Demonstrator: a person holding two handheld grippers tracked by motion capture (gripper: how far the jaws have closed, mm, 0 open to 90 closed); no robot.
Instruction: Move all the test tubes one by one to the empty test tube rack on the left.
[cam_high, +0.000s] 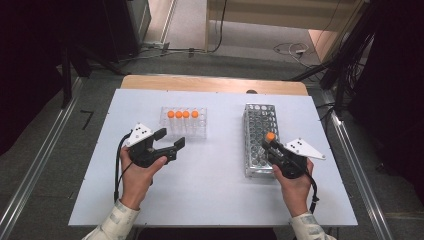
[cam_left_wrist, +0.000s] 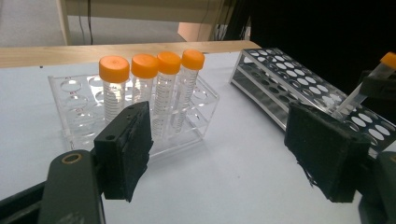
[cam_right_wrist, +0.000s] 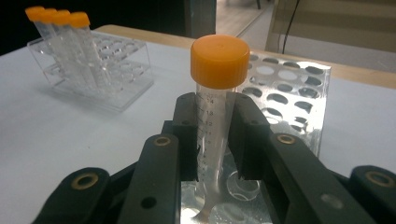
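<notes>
One tube (cam_right_wrist: 212, 121) with orange cap is gripped by my right gripper (cam_right_wrist: 214, 135) over the metal rack (cam_high: 260, 137); my left gripper (cam_high: 169, 140) holds its jaws open, empty.

The tube's (cam_right_wrist: 212, 121) tip is cut off by the bottom edge.

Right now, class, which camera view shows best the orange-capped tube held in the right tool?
The right gripper view: the held tube stands close up between the right tool's pads, printed scale readable, tip over the metal rack. The high view shows little beyond its orange cap; the left gripper view catches it small at the right edge.
</notes>
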